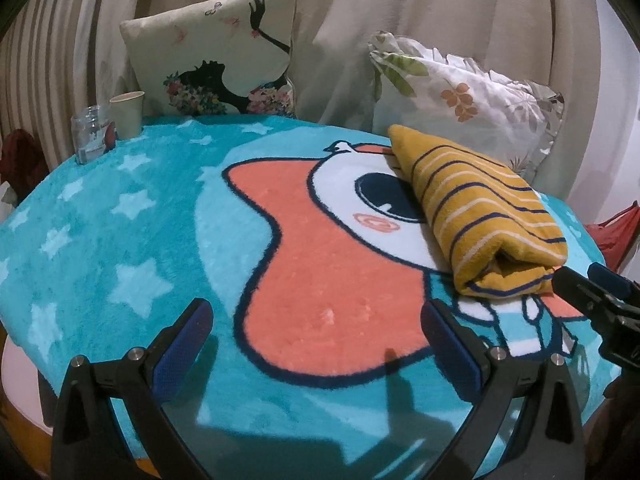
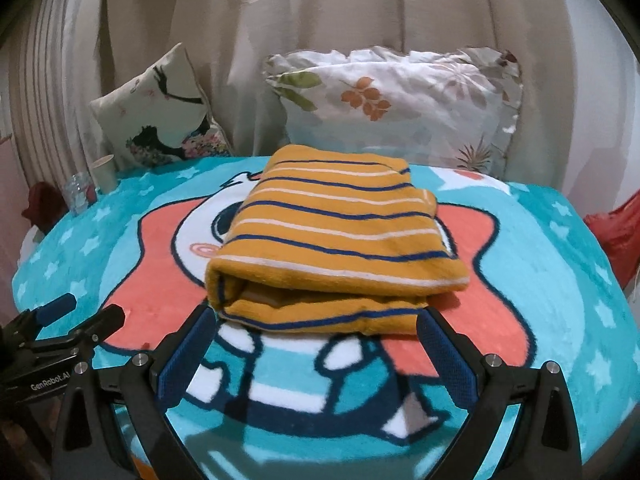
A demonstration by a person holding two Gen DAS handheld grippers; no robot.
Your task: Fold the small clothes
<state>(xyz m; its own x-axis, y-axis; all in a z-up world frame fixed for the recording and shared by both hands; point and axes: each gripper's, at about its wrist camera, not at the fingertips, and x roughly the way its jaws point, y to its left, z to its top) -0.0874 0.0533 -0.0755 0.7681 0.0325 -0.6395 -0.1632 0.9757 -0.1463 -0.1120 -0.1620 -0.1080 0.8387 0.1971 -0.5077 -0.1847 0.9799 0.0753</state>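
Both claws (image 2: 316, 322) gape beside folded garment (image 2: 336, 240), seemingly untouched.

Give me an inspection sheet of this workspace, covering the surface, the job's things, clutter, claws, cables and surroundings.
Surface: blanket, turquoise with stars and a cartoon figure, covers the table.
Job's things: striped shirt, mustard, folded into a bundle on the blanket.
Clutter: glass jar and paper cup at the far left edge.
Claws: left claw open over bare blanket; right claw open, just short of the shirt's near edge.
Cables: nothing seen.
Surroundings: two pillows against a curtain; red cloth at right.
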